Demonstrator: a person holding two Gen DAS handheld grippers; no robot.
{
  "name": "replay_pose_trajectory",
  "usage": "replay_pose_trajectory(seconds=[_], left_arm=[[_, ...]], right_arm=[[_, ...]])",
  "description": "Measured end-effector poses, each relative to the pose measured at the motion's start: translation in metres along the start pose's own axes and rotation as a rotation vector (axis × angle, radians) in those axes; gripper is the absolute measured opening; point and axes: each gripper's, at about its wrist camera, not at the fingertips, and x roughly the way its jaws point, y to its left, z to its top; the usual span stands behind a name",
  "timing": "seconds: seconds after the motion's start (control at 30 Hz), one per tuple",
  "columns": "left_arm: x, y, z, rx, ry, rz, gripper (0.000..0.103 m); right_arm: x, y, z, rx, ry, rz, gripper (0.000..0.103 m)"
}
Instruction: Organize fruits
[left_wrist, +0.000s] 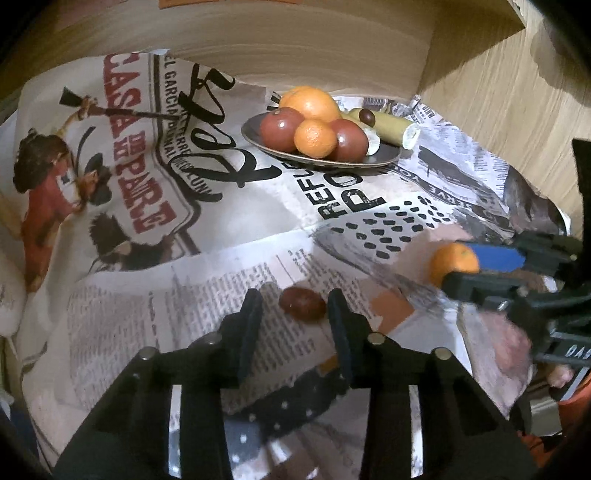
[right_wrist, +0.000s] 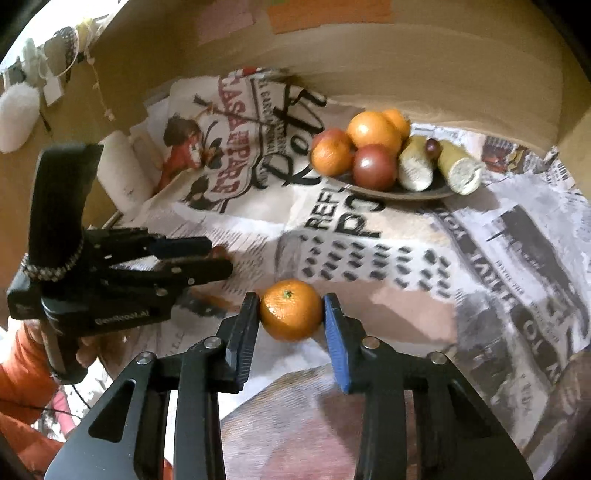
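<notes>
A small dark red fruit lies on the newspaper between the fingers of my left gripper. One pad touches its right side, and a narrow strip of paper shows on the other side, so the jaws are open around it. My right gripper is shut on a tangerine, with both pads against its sides. From the left wrist view, the right gripper and tangerine sit at the right. In the right wrist view the left gripper is at the left. A dark oval plate farther back holds oranges, red fruits and banana pieces.
Printed newspaper covers the table. A wooden wall runs behind the plate and a wooden panel stands at the right. White soft items lie at the far left. A hand with an orange sleeve holds the left gripper.
</notes>
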Motion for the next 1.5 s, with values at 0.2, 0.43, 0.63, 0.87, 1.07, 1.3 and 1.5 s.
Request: replay_pose_trajectory(seconds=[0.2, 0.43, 0.63, 0.87, 1.07, 1.3, 1.5], left_arm=[[0.003, -0.001, 0.005, 0.013, 0.004, -0.001, 0.023], [-0.003, -0.003, 0.03, 0.006, -0.027, -0.01, 0.023], [-0.005, -0.008, 0.071, 0.013, -0.083, -0.01, 0.023], [0.013, -0.014, 0.116, 0.024, -0.105, -0.041, 0.023], [0.039, -0.017, 0.146, 0.034, -0.103, -0.048, 0.023], [0.057, -0.013, 0.155, 0.012, -0.101, -0.042, 0.023], [0.065, -0.013, 0.157, 0.03, -0.091, -0.053, 0.027]], right_arm=[[-0.007, -0.021, 0.012, 0.013, -0.023, -0.038, 0.032], [-0.015, -0.046, 0.036, 0.013, -0.06, -0.071, 0.032], [-0.018, -0.061, 0.062, -0.009, -0.092, -0.095, 0.032], [-0.005, -0.075, 0.095, -0.042, -0.096, -0.114, 0.032], [0.018, -0.085, 0.121, -0.05, -0.054, -0.105, 0.032], [0.045, -0.091, 0.134, -0.058, -0.018, -0.084, 0.032], [0.063, -0.088, 0.134, -0.088, 0.019, -0.081, 0.033]])
